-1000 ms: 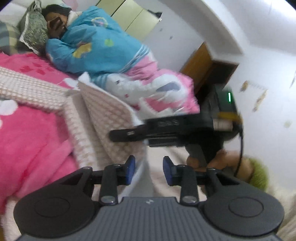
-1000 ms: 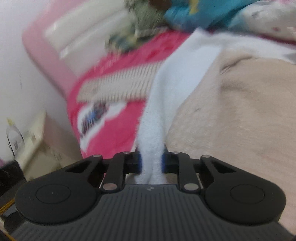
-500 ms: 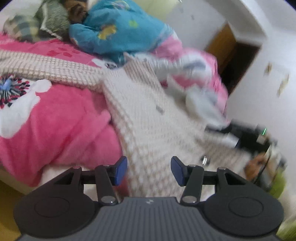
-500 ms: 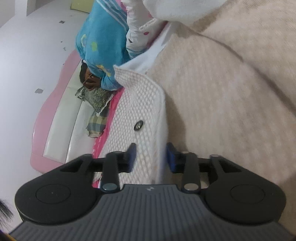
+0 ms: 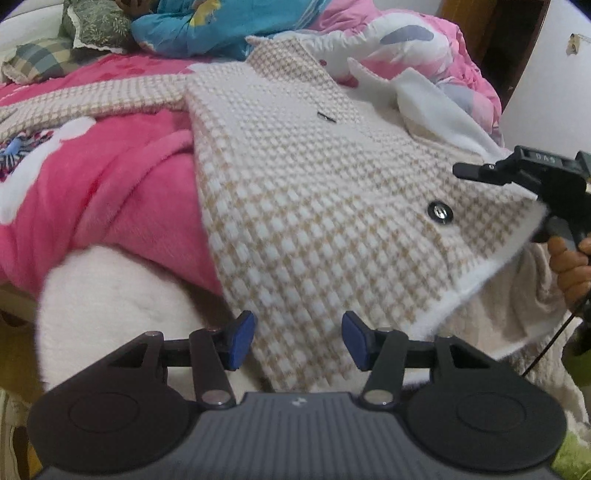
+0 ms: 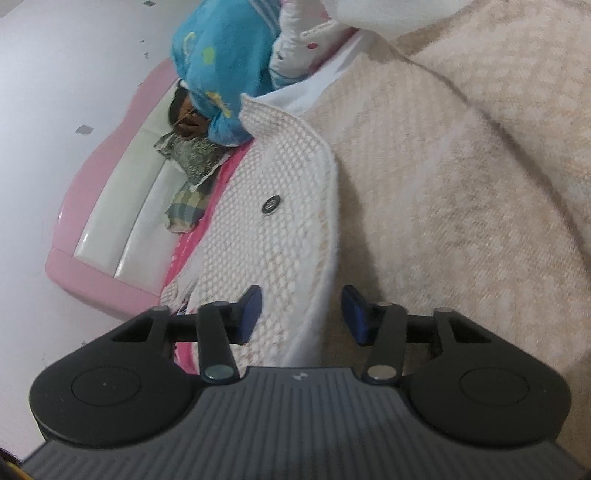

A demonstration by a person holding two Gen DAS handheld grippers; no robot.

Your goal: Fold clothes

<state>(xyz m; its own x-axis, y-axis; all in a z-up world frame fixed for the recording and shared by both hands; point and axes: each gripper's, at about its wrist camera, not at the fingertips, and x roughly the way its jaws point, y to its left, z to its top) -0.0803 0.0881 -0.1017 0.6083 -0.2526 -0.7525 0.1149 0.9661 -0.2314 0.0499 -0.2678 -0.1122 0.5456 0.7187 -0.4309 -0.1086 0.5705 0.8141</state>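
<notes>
A cream and beige houndstooth jacket [image 5: 314, 192] with black buttons [image 5: 439, 213] lies spread over a pink bed. My left gripper [image 5: 298, 341] is open just above the jacket's near hem, and the cloth runs between its blue pads without being pressed. In the left wrist view my right gripper [image 5: 480, 171] comes in from the right at the jacket's front edge, held by a hand [image 5: 569, 266]. In the right wrist view the right gripper [image 6: 302, 314] is rolled on its side. Its jaws are closing around the white-trimmed front edge of the jacket [image 6: 288, 229], with its pads off the cloth.
A person in a blue top [image 5: 221, 22] lies at the head of the bed beside pillows [image 5: 96, 26]. A pink fleece blanket [image 5: 110, 192] lies left of the jacket, a pink quilt [image 5: 406, 40] behind it. A beige blanket [image 6: 461, 184] fills the right side. The pink headboard [image 6: 110, 184] meets the wall.
My right gripper let go of the white cloth edge, rolled over and came to the jacket's front edge. My left gripper tilted down over the hem and its jaws widened.
</notes>
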